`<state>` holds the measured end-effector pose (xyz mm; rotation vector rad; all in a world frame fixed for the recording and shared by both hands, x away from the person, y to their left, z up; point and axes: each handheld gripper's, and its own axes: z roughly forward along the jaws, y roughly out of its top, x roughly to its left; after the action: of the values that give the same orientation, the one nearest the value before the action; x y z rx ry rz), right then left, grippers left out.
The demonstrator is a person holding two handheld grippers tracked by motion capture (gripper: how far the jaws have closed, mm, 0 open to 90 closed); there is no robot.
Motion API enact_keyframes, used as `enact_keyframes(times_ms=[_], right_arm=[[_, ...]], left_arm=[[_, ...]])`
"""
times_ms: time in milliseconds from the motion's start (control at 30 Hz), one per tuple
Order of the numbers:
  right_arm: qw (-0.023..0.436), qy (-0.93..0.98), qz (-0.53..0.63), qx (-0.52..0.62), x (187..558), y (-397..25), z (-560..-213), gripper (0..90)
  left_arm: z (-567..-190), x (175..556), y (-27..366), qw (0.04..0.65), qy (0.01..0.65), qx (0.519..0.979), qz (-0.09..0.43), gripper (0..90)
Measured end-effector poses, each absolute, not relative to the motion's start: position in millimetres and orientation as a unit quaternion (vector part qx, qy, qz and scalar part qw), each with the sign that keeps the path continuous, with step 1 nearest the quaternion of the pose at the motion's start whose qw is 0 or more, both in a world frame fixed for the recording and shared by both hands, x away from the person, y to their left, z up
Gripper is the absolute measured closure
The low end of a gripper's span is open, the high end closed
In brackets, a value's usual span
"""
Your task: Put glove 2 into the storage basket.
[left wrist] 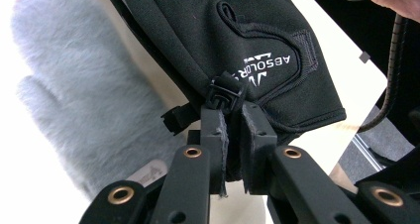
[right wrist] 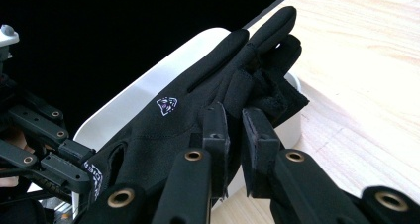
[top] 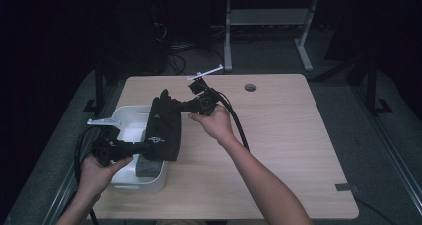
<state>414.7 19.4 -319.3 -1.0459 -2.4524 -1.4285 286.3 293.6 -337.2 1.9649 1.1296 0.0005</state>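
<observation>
1. Two grippers share one load: we see the black glove stretched between them above the white bin at the table's left side.
2. The left gripper has its jaws nearly together, pinched on the glove's cuff edge by the small plastic clip.
3. The right gripper has its jaws closed to a narrow gap on the glove's finger end, with fabric caught between the pads.
4. A grey fleece mitten lies in the bin beneath the glove.
5. We judge the step in hand to be carrying the glove, either out of the bin or into it; we cannot tell which.
6. The next move calls for both hands travelling together, keeping the glove taut, then releasing one end first so it settles flat.
</observation>
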Motion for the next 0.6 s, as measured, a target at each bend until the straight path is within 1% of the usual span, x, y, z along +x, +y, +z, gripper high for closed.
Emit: enact_keyframes(times_ms=[600], right_arm=[[0.077,-0.807,-0.475,-0.341,420.5,51.1,-332.5,81.3]], left_arm=[[-346.6,282.9,321.4,0.418,0.474,0.775,0.003,82.0]])
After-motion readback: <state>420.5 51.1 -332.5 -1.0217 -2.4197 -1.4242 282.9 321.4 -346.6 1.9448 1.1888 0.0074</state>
